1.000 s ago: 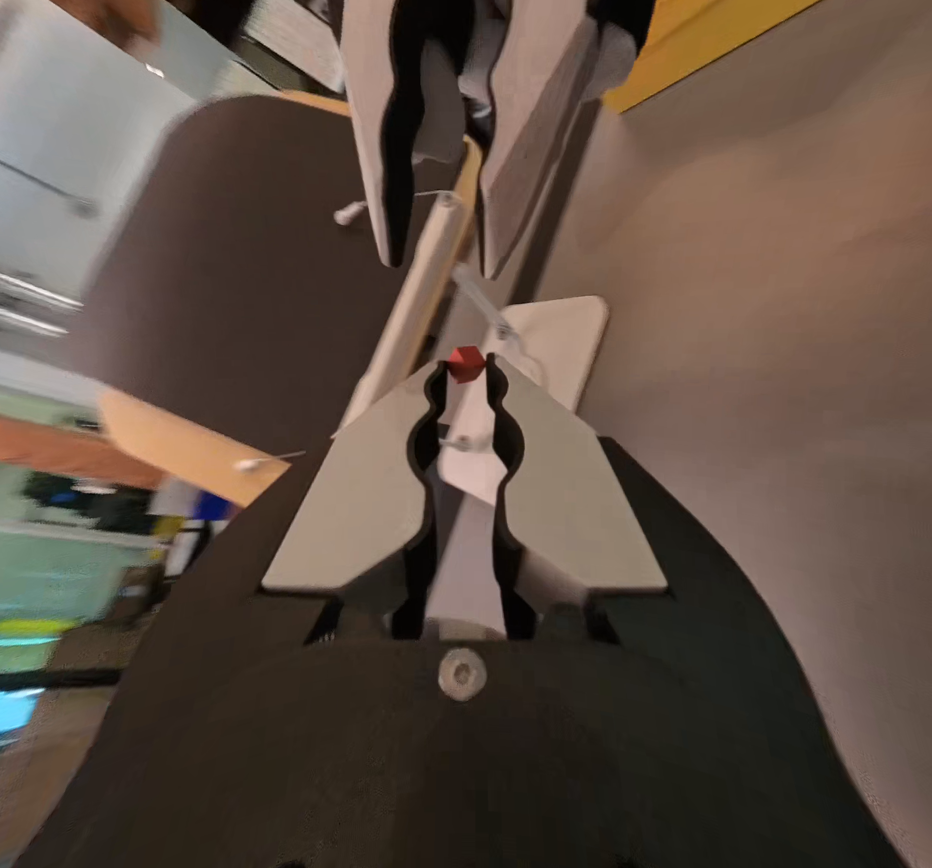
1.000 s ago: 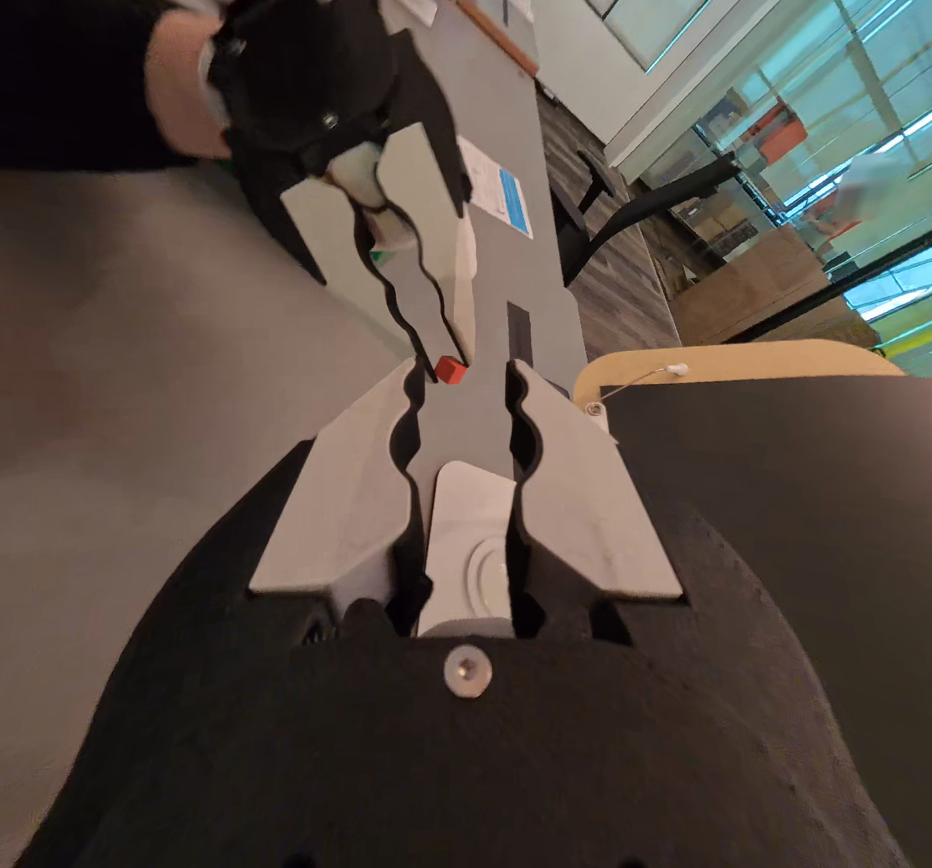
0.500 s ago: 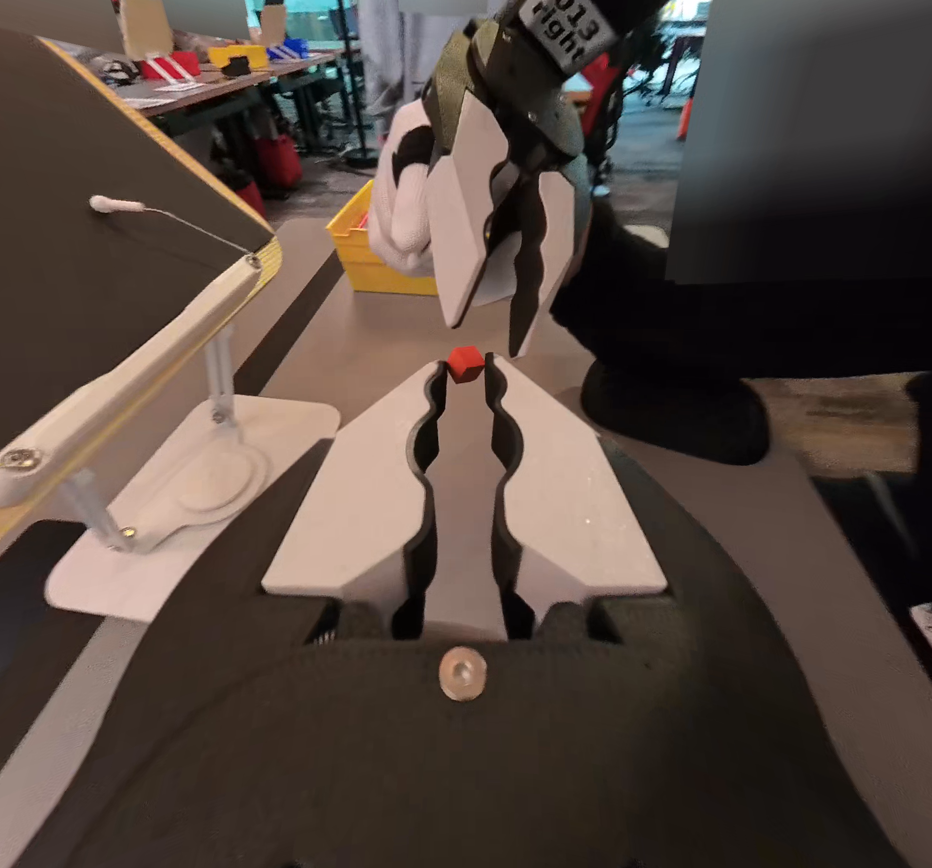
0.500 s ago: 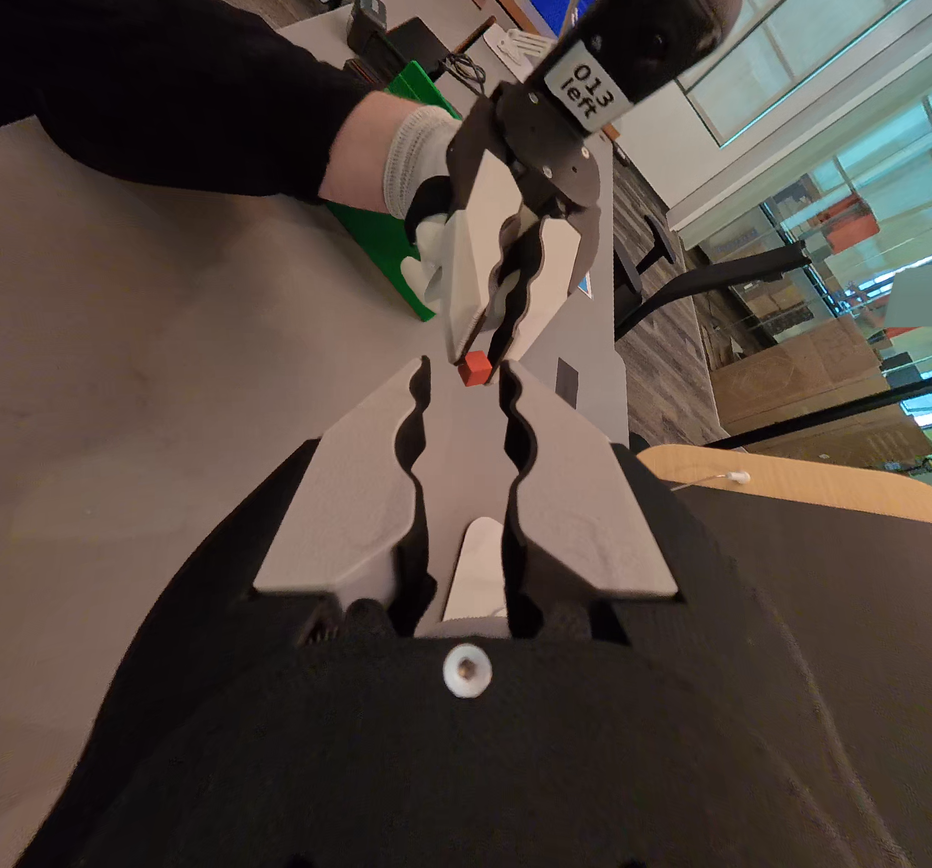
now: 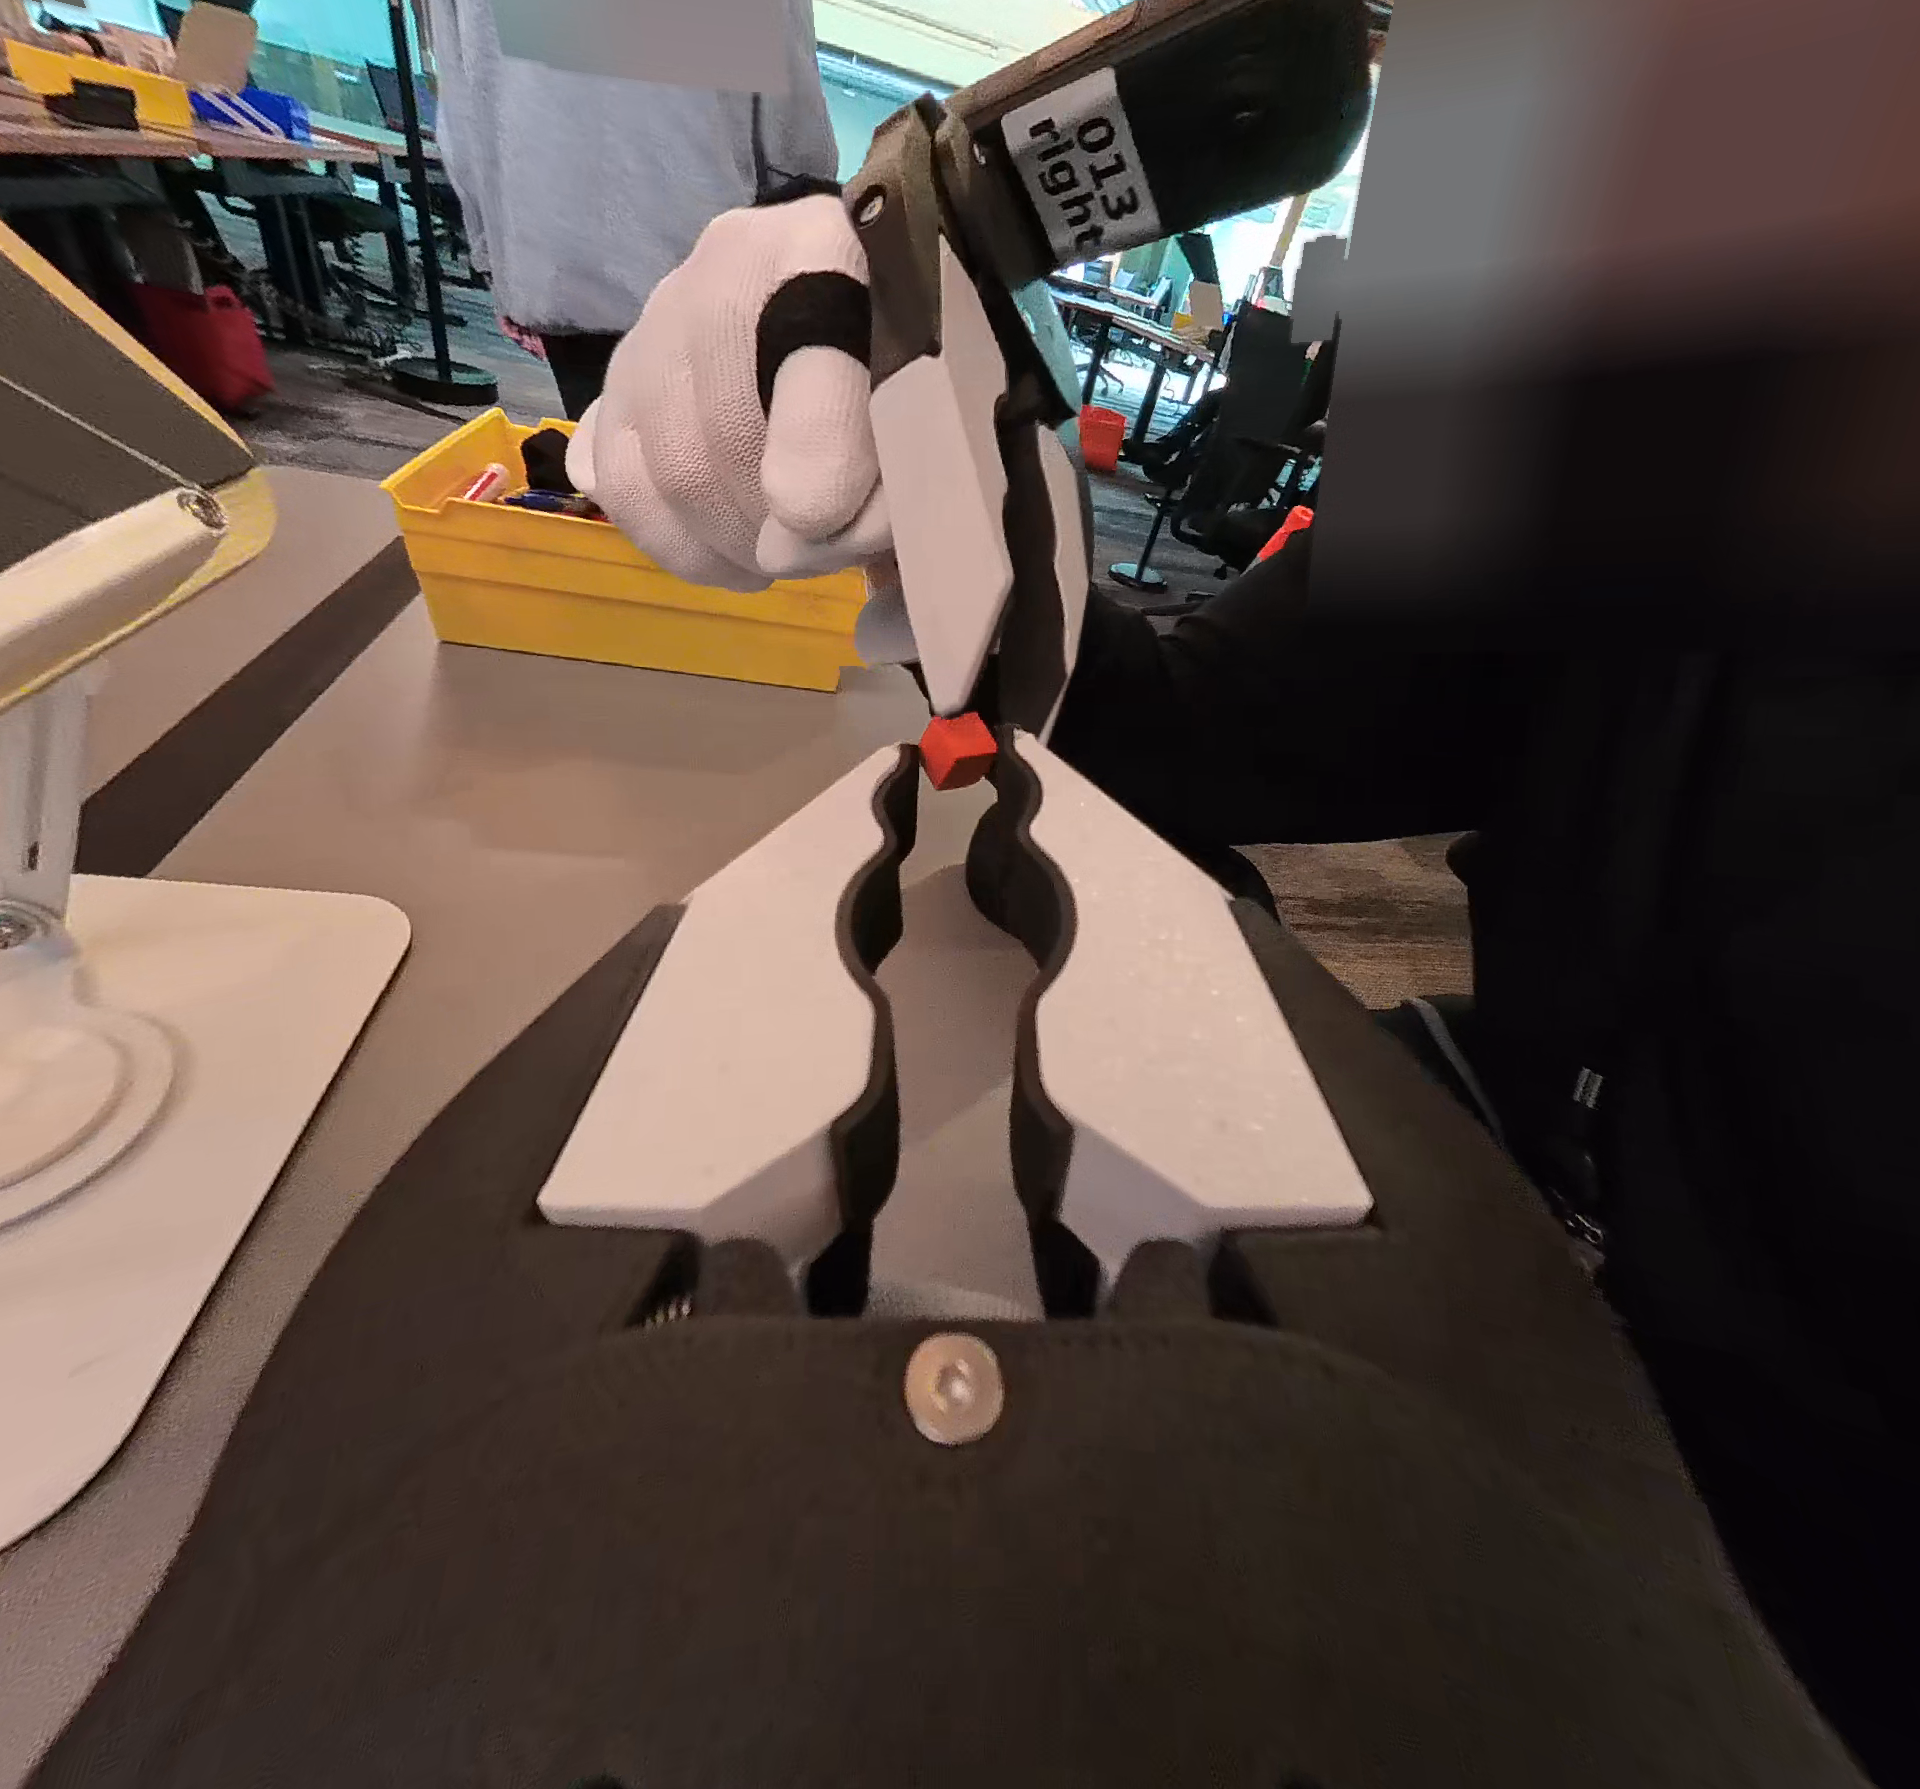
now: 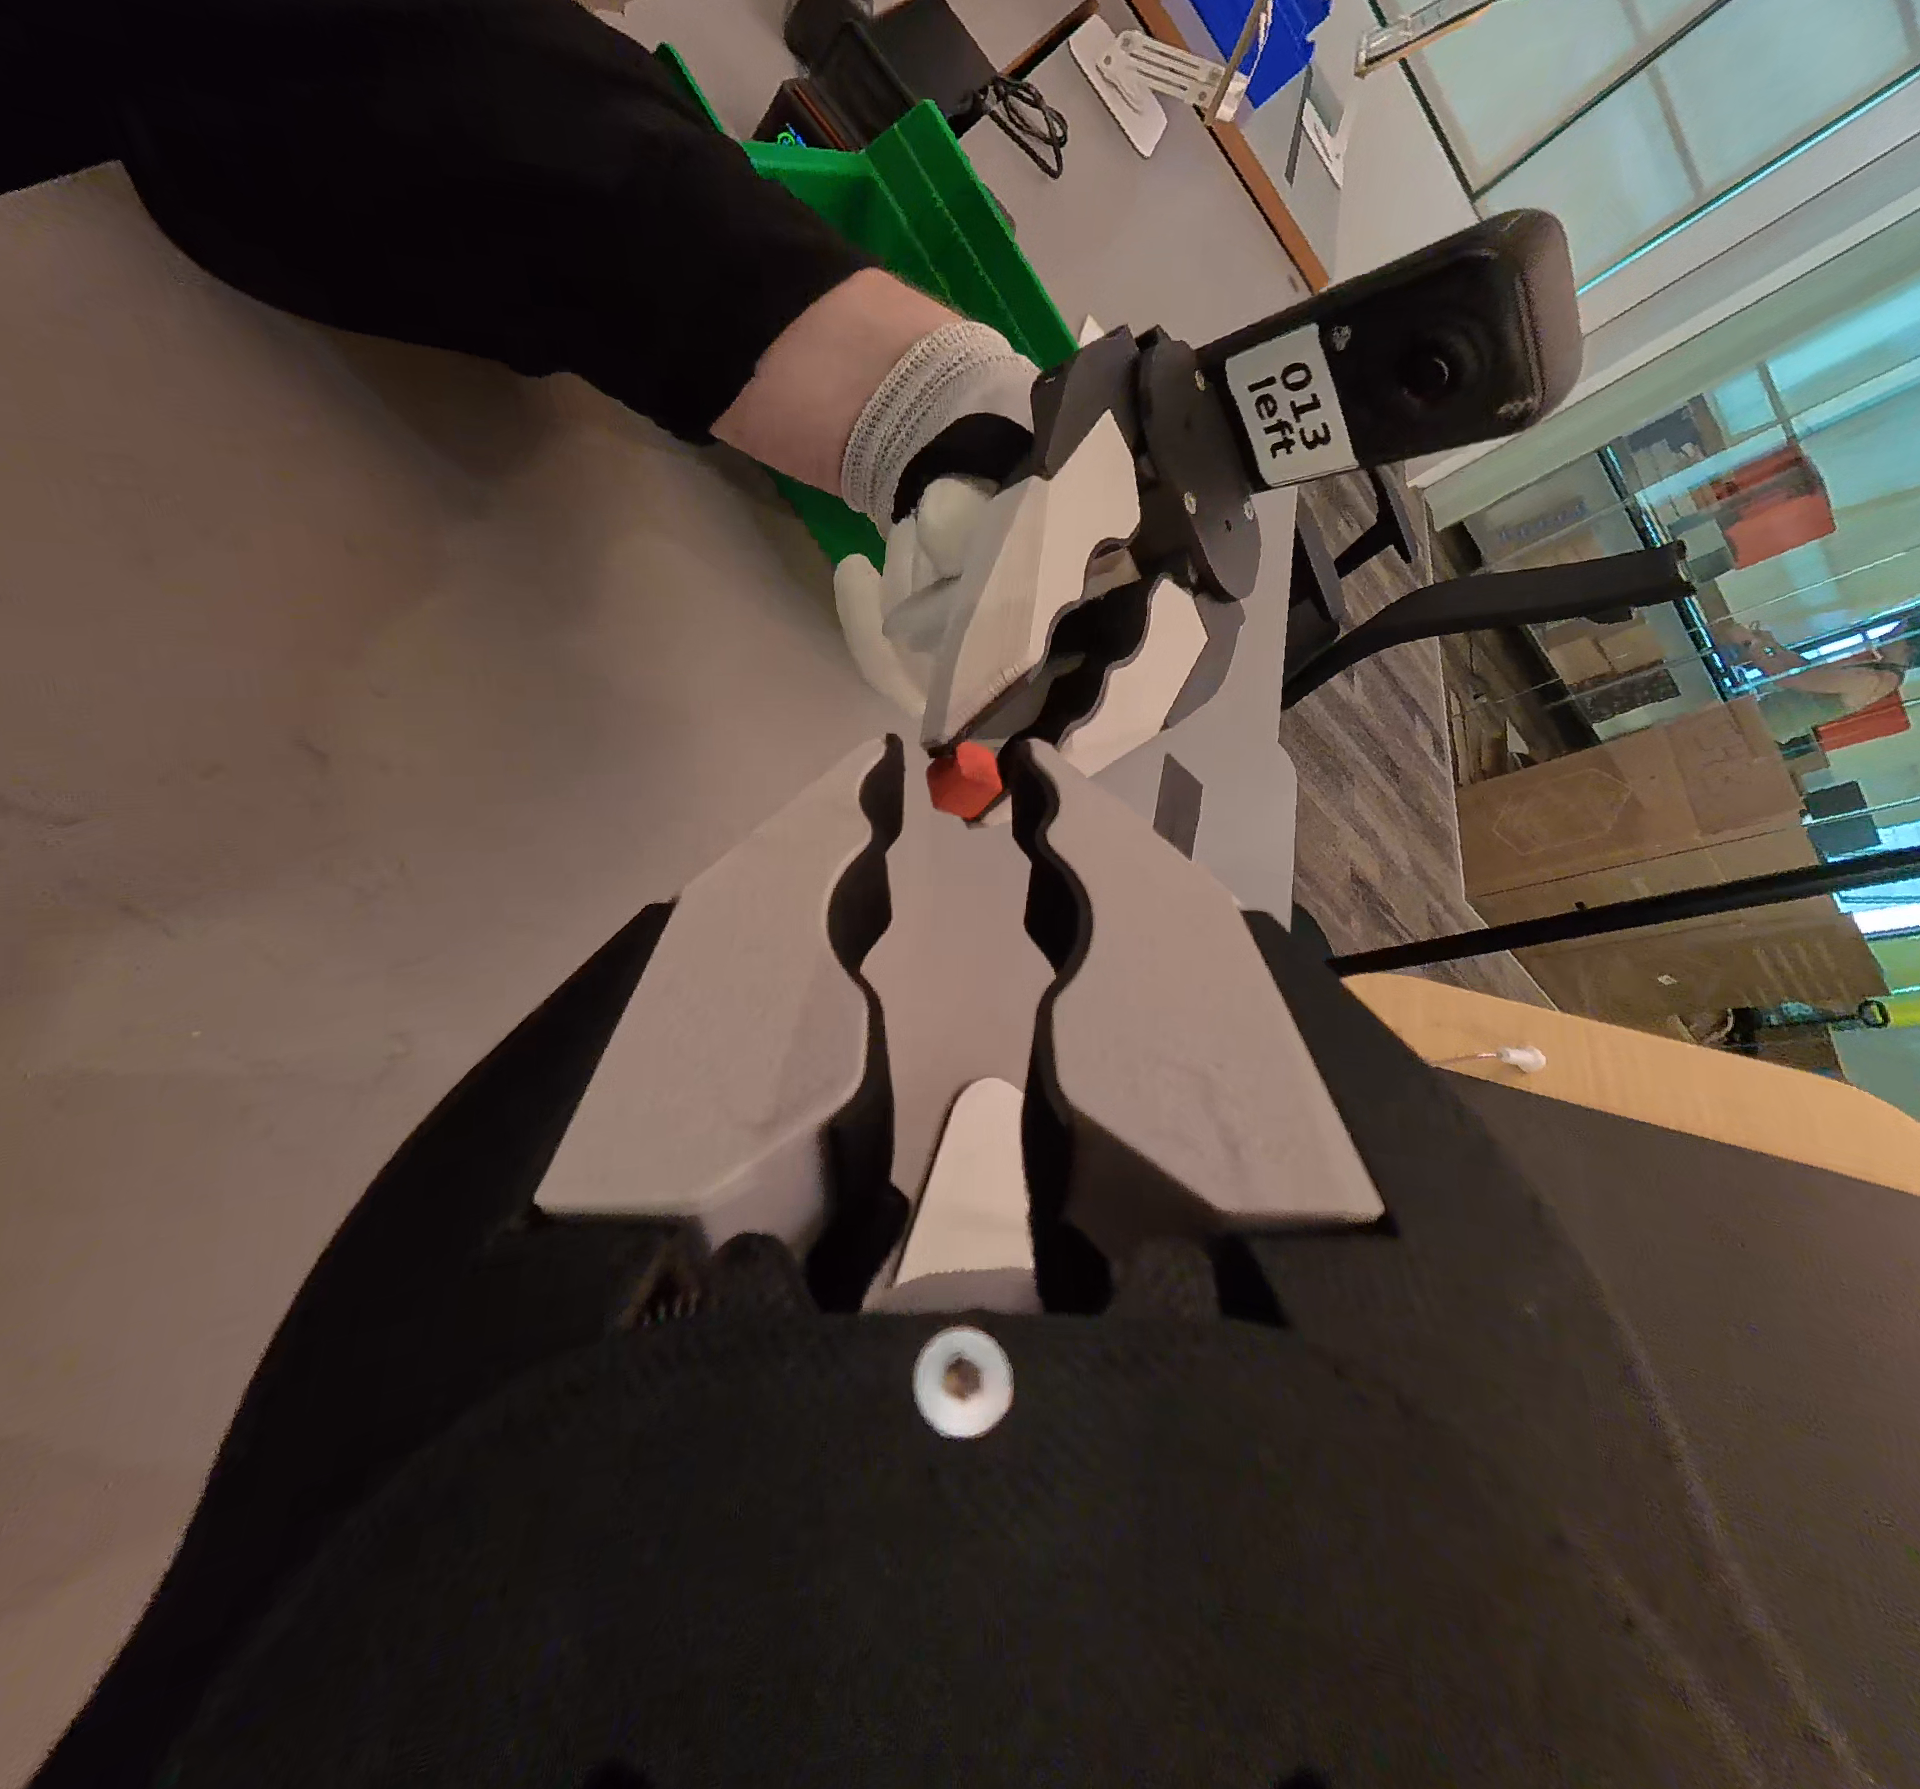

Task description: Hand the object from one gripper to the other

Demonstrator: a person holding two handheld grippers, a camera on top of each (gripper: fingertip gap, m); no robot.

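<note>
Both views sharp, no motion blur. Even indoor light; daylight through glass walls (image 6: 1714, 212) behind the desk (image 6: 312, 700), slightly overexposed. Soft shadow under the left tool (image 5: 956, 768) on the desk. Strong fisheye bending at edges. Black tool bodies near-featureless in the foreground.

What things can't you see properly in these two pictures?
- Left wrist view: the person holding the grippers is covered by a blur patch on the right.
- Both views: whether the right gripper already touches the red cube is unclear; the left gripper tips crowd it.
- Left wrist view: the yellow bin contents are partly hidden by the gloved hand.
- Left wrist view: the white stand is cut off by the left edge.
</note>
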